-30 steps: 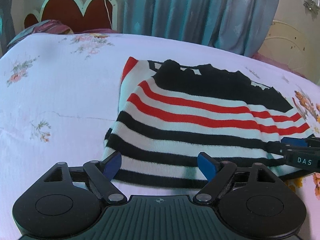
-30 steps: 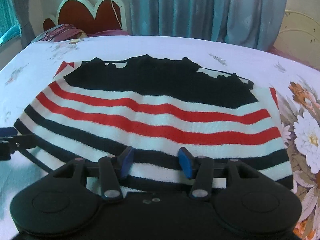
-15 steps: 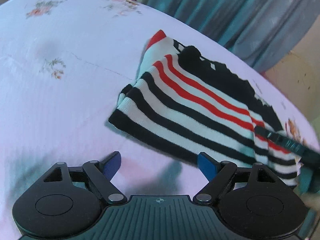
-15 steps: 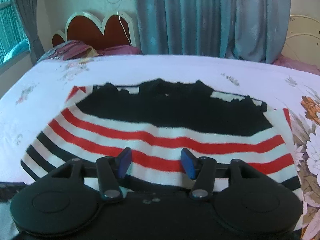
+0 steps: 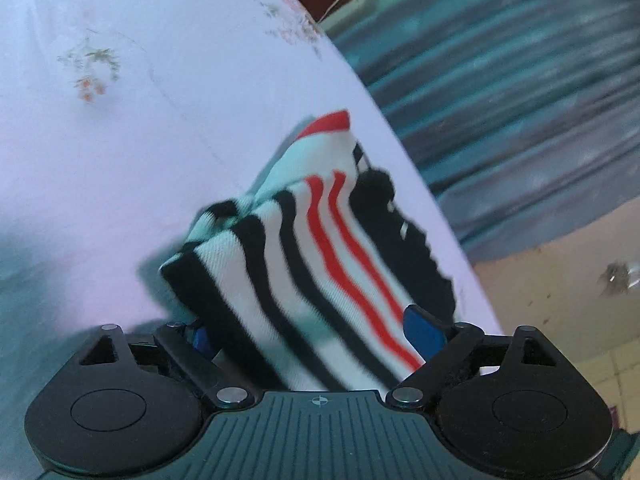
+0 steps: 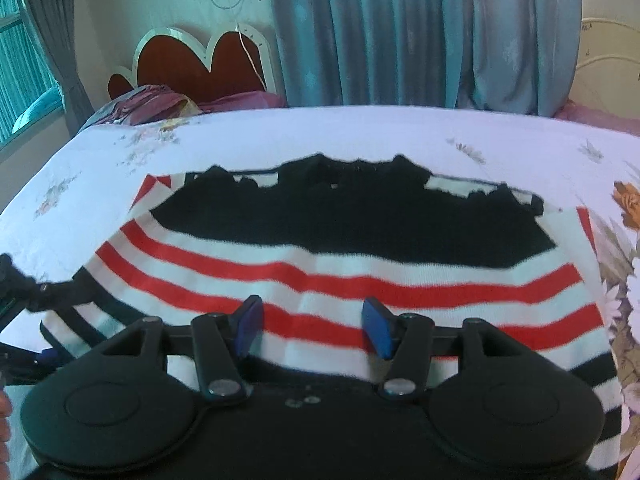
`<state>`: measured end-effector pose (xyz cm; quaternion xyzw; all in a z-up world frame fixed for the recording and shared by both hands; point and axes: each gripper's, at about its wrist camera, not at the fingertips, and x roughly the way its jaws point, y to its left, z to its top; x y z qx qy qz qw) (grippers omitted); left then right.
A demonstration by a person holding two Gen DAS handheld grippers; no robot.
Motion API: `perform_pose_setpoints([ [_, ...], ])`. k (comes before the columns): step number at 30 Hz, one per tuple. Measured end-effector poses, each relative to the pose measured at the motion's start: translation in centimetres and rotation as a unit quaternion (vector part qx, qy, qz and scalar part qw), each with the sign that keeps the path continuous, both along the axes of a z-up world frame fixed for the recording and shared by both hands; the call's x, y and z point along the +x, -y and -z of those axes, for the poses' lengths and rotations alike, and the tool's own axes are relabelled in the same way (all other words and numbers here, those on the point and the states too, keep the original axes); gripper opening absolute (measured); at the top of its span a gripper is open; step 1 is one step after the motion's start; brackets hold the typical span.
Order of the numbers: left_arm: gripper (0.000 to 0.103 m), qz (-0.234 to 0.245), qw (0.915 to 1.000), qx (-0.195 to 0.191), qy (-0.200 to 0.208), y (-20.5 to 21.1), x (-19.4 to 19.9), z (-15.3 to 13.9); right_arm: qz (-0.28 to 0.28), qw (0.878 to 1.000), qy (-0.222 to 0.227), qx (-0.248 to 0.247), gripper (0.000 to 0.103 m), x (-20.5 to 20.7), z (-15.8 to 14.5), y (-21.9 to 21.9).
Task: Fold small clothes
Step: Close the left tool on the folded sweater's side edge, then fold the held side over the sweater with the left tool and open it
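Note:
A knitted sweater [image 6: 360, 280] with a black top and red, white and black stripes lies flat on the bed. My left gripper [image 5: 309, 334] is rolled to one side at the sweater's [image 5: 304, 264] left hem corner. Its jaws are opening, wide apart, with the striped hem between them. One blue pad is partly hidden under the fabric. In the right wrist view the left gripper [image 6: 40, 292] shows at the sweater's left edge. My right gripper [image 6: 313, 330] is open over the lower stripes, with its pads apart and nothing pinched.
The bed sheet [image 6: 360, 132] is white with flower prints, stronger at the right edge. A red headboard [image 6: 192, 56] and a pile of purple cloth [image 6: 148, 104] lie at the far left. Blue-grey curtains [image 6: 400, 32] hang behind the bed.
The left gripper rolled, dropped and closed in on the sweater's left hem corner, which now sits between its jaws. The right gripper tilted up a little and its pads spread slightly.

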<state>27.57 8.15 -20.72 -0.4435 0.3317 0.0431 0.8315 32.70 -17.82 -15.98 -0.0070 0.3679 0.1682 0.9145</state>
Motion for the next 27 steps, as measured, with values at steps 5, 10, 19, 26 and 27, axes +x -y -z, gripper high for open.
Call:
perform_pose_setpoints([
  [5, 0.039, -0.019, 0.9998, 0.001, 0.01, 0.0, 1.1, 1.5, 0.019, 0.999, 0.02, -0.039, 0.054, 0.1, 0.3, -0.8],
  [10, 0.024, -0.016, 0.9998, 0.011, 0.009, -0.1, 1.4, 1.7, 0.025, 0.997, 0.01, -0.078, 0.053, -0.2, 1.8, -1.2],
  [19, 0.015, 0.01, 0.9969, 0.07, 0.036, 0.7, 1.3, -1.2, 0.043, 0.995, -0.001, -0.095, 0.053, -0.1, 1.8, -1.3],
  [26, 0.014, 0.075, 0.9777, 0.175, 0.089, 5.2, 2.4, -7.0, 0.021, 0.997, -0.007, -0.077, 0.055, 0.4, 1.5, -0.5],
  [27, 0.014, 0.089, 0.9733, 0.188, 0.098, 6.3, 2.7, -7.9, 0.02, 0.998, -0.009, -0.063, 0.055, 0.4, 1.2, -0.1],
])
